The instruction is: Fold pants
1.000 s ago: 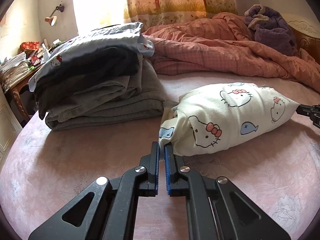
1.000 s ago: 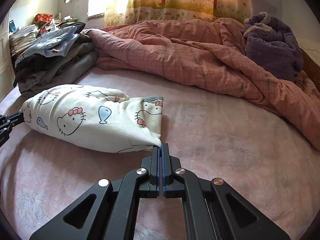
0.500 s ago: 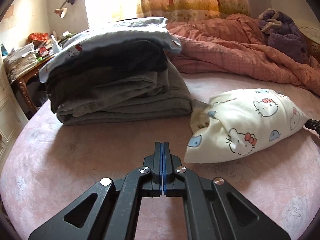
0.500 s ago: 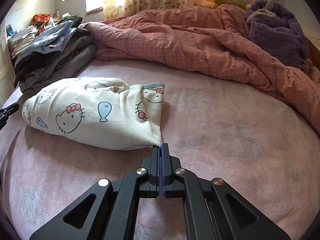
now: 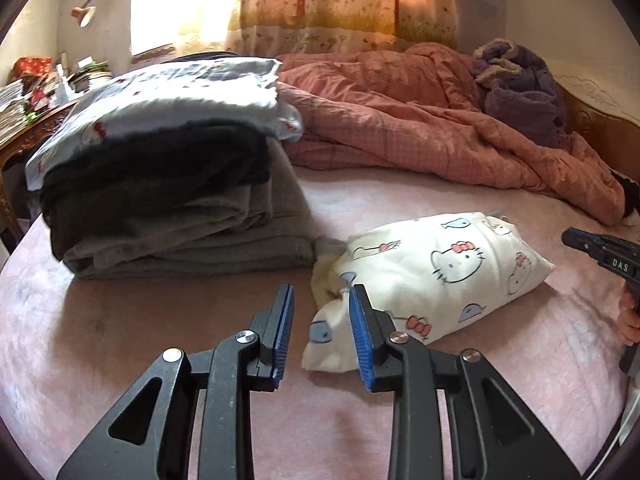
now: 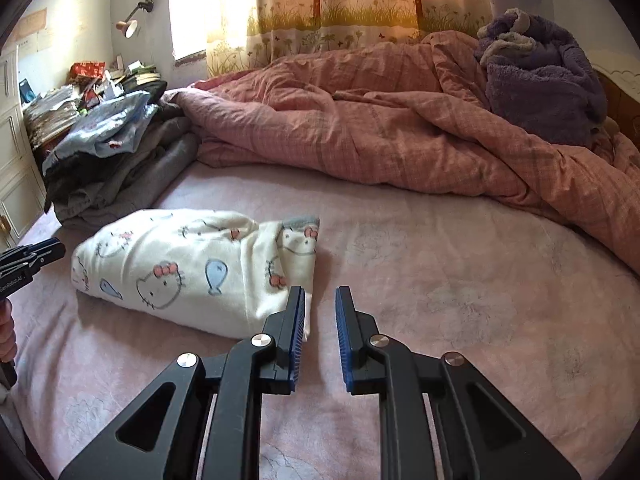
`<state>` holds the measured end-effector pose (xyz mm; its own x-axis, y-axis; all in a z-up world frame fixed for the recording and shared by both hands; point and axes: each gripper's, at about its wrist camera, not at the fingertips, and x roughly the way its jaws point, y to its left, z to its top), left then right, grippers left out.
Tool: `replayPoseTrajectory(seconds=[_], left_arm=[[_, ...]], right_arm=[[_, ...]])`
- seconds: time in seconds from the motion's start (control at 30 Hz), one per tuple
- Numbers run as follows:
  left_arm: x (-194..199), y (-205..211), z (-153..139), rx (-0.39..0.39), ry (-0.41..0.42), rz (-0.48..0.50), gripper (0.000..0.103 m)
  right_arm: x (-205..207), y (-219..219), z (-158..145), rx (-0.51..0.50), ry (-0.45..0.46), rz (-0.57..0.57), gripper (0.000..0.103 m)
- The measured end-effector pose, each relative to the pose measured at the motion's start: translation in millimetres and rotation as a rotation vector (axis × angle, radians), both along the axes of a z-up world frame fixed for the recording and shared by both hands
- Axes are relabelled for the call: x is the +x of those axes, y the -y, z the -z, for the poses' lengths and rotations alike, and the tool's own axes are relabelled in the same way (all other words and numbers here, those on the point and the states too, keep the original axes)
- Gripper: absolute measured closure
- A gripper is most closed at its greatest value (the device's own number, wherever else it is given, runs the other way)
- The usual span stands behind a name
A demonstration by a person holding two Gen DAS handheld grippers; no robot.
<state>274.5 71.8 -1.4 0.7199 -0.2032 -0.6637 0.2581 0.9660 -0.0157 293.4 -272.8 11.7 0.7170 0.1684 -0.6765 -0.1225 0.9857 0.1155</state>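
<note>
The folded pants [image 5: 440, 276], cream with a cat and fish print, lie as a plump bundle on the pink sheet [image 5: 120, 340]. My left gripper [image 5: 320, 294] hovers just in front of their left end. Its jaws are opening, and the pads touch no cloth; one corner shows through the gap. My right gripper [image 6: 320, 294] hangs by the right end of the pants [image 6: 188, 268]. Its jaws are opening too, with only sheet between them. Each gripper shows at the edge of the other's view: the right gripper [image 5: 570, 238] and the left gripper [image 6: 52, 248].
A stack of folded clothes [image 5: 172, 200] stands right behind the pants' left end. A rumpled pink duvet [image 6: 380, 132] and a purple blanket [image 6: 540, 80] fill the far side of the bed. A cluttered desk [image 6: 60, 108] stands off the left edge.
Both grippers had their jaws together at the pants' two ends. Now both jaws stand apart and both grippers have drawn back and up from the cloth, which rests on the bed.
</note>
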Motion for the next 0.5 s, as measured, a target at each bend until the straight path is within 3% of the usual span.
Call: replayPoseTrajectory(seconds=[0.07, 0.17, 0.3, 0.5], left_arm=[[21, 16, 4, 0.042, -0.101, 0.045, 0.074], [51, 30, 17, 0.019, -0.192, 0.074, 0.075], [61, 44, 17, -0.02, -0.143, 0.128, 0.075], [71, 53, 29, -0.103, -0.087, 0.163, 0.075]], right_arm=[[13, -4, -6, 0.082, -0.044, -0.063, 0.087], [37, -16, -4, 0.183, -0.104, -0.127, 0.087], [62, -34, 21, 0.152, -0.181, -0.128, 0.084], [83, -36, 42, 0.25, -0.212, -0.161, 0.077]])
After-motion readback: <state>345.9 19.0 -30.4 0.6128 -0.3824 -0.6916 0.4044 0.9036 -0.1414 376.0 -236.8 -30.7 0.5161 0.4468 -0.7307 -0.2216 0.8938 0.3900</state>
